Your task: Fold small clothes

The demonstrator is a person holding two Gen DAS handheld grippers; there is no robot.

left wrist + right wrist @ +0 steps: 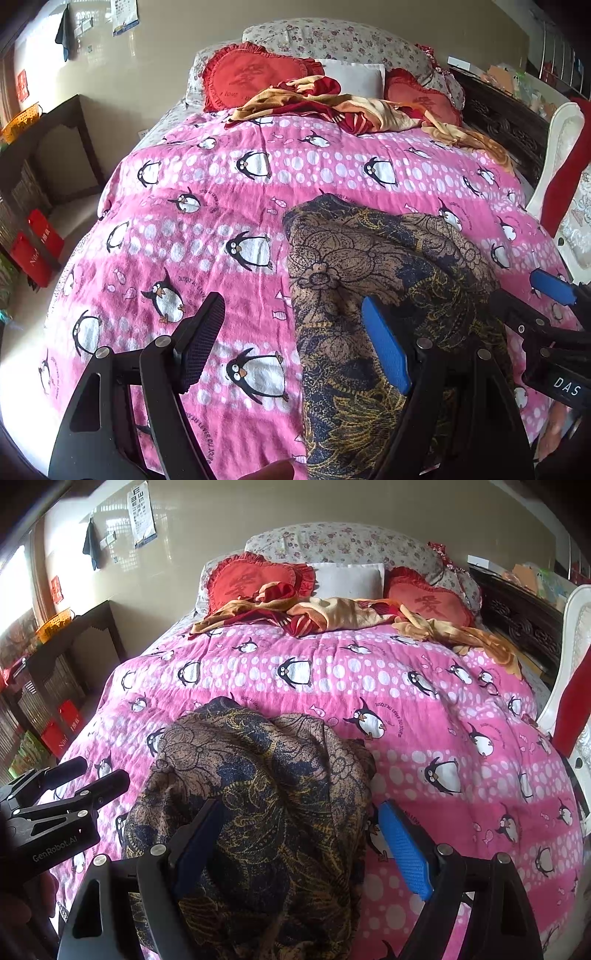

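Note:
A dark blue and tan floral garment (373, 280) lies bunched on the pink penguin bedspread (221, 206); it also shows in the right wrist view (258, 775). My left gripper (293, 339) is open and empty, its blue finger over the garment's left part, its black finger over the bedspread. My right gripper (299, 838) is open and empty, with the garment's near end lying between its fingers. The right gripper shows at the right edge of the left wrist view (550, 295), and the left gripper shows at the left edge of the right wrist view (92, 779).
Two red heart cushions (251, 579), a white pillow (347, 579) and a crumpled red and yellow blanket (332, 616) lie at the bed's head. A dark side table (62, 147) stands on the left. A white chair (576, 657) stands on the right.

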